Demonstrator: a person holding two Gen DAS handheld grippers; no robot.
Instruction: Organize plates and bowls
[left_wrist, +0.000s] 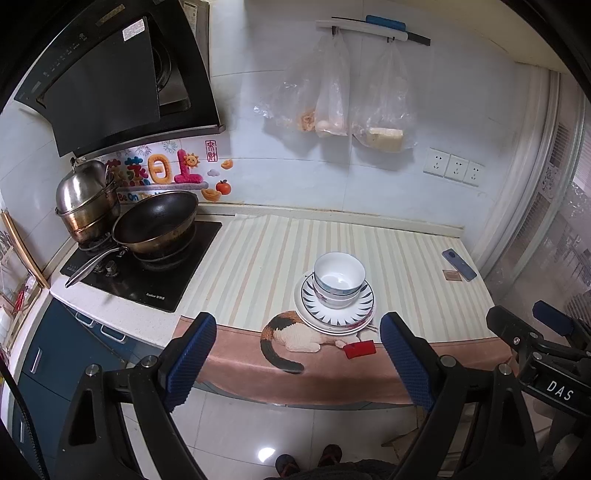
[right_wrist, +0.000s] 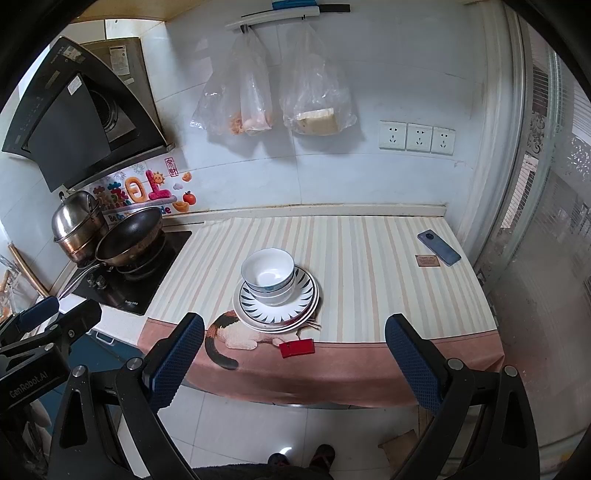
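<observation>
Both tongs – left tongs and right tongs – gape wide, empty, short of the stacked bowls

Two white bowls sat nested on a stack of white plates with blue rays. Right of the plates lay a blue phone. The right gripper hung wide open, holding nothing.

Striped counter: plates, phone

Bowls on plates, stove left, phone right
</observation>
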